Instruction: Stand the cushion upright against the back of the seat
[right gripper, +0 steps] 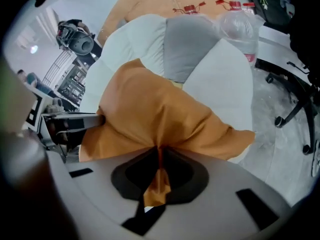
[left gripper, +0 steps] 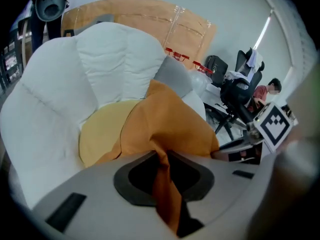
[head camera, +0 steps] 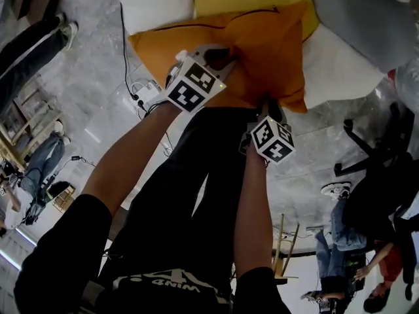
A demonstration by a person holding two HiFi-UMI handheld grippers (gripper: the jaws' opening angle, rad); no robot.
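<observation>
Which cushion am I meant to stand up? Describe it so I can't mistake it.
Start at the big white padded seat. A yellow cushion and a grey cushion rest on it; yours is the orange cushion, lying over the yellow one. It alone is pinched at its near edge by the left tongs and the right tongs.

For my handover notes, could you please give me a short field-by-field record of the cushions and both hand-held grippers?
orange cushion: on the white seat, overlapping the yellow cushion, not yet upright against the back
left hand-held gripper: shut on the orange cushion's near edge
right hand-held gripper: shut on that same edge
grey cushion: behind, further back in the seat
</observation>
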